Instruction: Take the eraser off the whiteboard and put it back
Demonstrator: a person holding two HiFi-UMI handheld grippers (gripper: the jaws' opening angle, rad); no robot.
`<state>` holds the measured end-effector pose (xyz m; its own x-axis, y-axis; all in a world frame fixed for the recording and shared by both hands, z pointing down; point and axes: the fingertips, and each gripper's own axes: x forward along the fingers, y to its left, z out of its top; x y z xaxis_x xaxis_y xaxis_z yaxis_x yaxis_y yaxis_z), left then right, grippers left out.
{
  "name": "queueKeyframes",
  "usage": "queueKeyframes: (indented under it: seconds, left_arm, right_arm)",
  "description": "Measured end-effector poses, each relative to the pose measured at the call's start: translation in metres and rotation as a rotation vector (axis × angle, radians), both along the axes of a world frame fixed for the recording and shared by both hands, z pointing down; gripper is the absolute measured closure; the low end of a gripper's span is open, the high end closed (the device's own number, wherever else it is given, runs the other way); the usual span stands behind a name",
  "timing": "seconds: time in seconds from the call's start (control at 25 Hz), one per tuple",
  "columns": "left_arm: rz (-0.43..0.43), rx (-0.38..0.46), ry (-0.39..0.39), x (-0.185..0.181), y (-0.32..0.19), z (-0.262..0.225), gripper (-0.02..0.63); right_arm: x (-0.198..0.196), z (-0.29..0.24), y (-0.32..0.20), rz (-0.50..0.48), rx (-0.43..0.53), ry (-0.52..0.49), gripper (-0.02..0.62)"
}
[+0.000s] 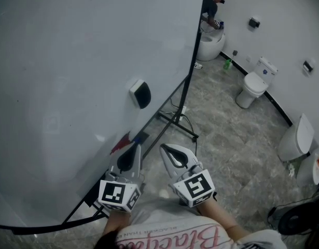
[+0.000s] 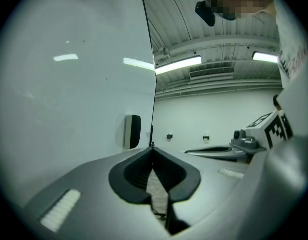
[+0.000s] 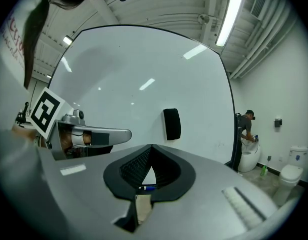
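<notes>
A black eraser (image 1: 140, 93) clings to the whiteboard (image 1: 71, 61), well ahead of both grippers. In the left gripper view the eraser (image 2: 132, 131) sits left of the board's edge, and in the right gripper view the eraser (image 3: 172, 124) is straight ahead. My left gripper (image 1: 134, 148) is shut with nothing in it, its tips meeting (image 2: 152, 147). My right gripper (image 1: 166, 149) is beside it, also shut and empty (image 3: 151, 146). Both point level toward the board, apart from the eraser.
A red marker (image 1: 118, 144) and a blue marker (image 1: 141, 137) lie on the board's tray. The board's black stand foot (image 1: 177, 124) crosses the stone floor. Toilets (image 1: 255, 82) line the right wall, a person (image 1: 210, 9) stands far back, and a fan (image 1: 296, 219) sits at the bottom right.
</notes>
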<state>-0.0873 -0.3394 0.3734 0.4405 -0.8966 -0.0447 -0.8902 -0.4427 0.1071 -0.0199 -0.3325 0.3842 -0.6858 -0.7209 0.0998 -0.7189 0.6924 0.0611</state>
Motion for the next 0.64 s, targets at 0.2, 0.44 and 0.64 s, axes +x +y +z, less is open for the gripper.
queueKeyframes:
  seconds: [0.2,0.44,0.64]
  left_arm:
    - [0.012,0.005,-0.005,0.004,0.003,0.0,0.607]
    - [0.026,0.005,-0.005,0.009,0.005,-0.001,0.607]
    - [0.03,0.005,-0.005,0.011,0.005,-0.001,0.607]
  right_arm:
    - [0.004,0.0,0.001,0.014,-0.006,-0.004,0.595]
    - [0.004,-0.002,0.003,0.015,-0.001,-0.002,0.595]
    - [0.005,0.003,0.005,0.02,-0.023,0.004,0.595]
